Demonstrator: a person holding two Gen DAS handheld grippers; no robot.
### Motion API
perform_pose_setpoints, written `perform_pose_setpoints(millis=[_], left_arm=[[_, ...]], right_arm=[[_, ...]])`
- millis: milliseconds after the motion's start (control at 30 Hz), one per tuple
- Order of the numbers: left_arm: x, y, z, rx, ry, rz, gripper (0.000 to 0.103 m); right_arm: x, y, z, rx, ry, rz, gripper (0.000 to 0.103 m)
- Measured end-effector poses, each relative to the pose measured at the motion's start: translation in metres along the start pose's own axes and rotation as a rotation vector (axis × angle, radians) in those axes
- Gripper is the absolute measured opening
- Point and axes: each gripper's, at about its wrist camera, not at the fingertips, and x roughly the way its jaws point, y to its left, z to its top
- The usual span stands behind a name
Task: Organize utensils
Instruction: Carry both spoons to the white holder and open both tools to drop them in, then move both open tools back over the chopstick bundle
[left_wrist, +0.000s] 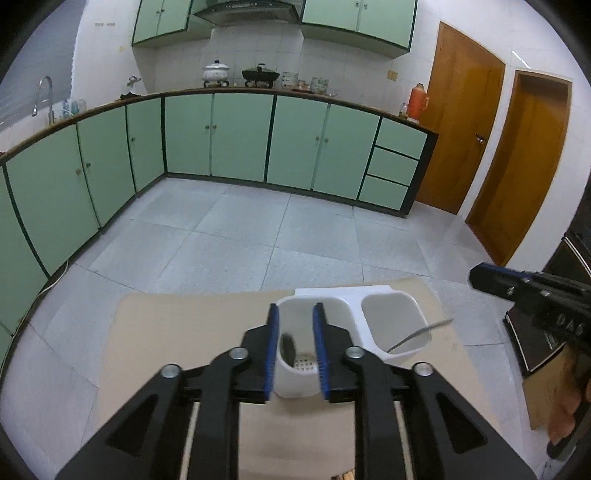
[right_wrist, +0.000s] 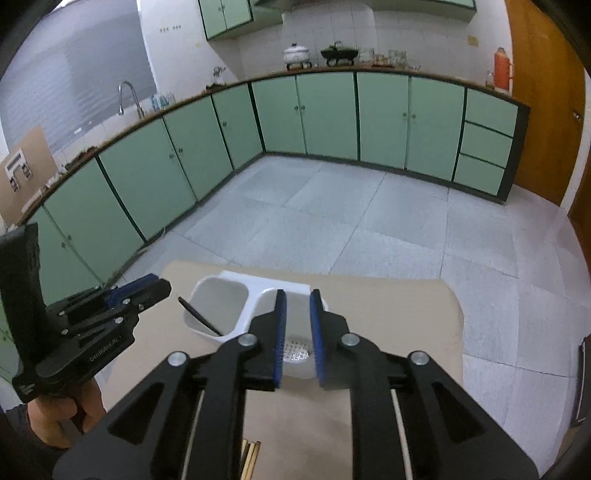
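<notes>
A white two-compartment utensil holder (left_wrist: 355, 300) (right_wrist: 255, 291) stands on a cardboard-covered table (left_wrist: 177, 325) (right_wrist: 388, 306). My left gripper (left_wrist: 295, 307) is open just before the left compartment, with nothing between its blue pads. A dark utensil (left_wrist: 288, 345) (right_wrist: 199, 315) rests in that compartment. A thin grey handle (left_wrist: 421, 334) leans out of the right compartment. My right gripper (right_wrist: 298, 293) is open in front of the right compartment and holds nothing; it shows at the right edge (left_wrist: 480, 277) of the left wrist view. The left gripper (right_wrist: 147, 290) appears at the left of the right wrist view.
Wooden sticks (right_wrist: 251, 458) lie at the table's near edge under my right gripper. A dark cabinet (left_wrist: 528, 343) and a brown board (left_wrist: 539, 398) stand to the right. Beyond the table is tiled floor (left_wrist: 258, 236), ringed by green kitchen cabinets (left_wrist: 240, 136).
</notes>
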Motion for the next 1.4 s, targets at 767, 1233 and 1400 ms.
perform_pose_setpoints(millis=[767, 1233, 1400], left_arm=[[-0.213, 0.001, -0.272, -0.001, -0.112, 0.064, 0.090], [-0.212, 0.002, -0.316, -0.031, -0.116, 0.062, 0.090], [-0.199, -0.011, -0.326, -0.010, -0.081, 0.010, 0.090]], right_arm=[[-0.120, 0.102, -0.355, -0.094, -0.031, -0.030, 0.038], [-0.084, 0.119, -0.381, -0.154, 0.027, -0.025, 0.025], [-0.083, 0.106, -0.377, -0.129, 0.018, -0.054, 0.010]])
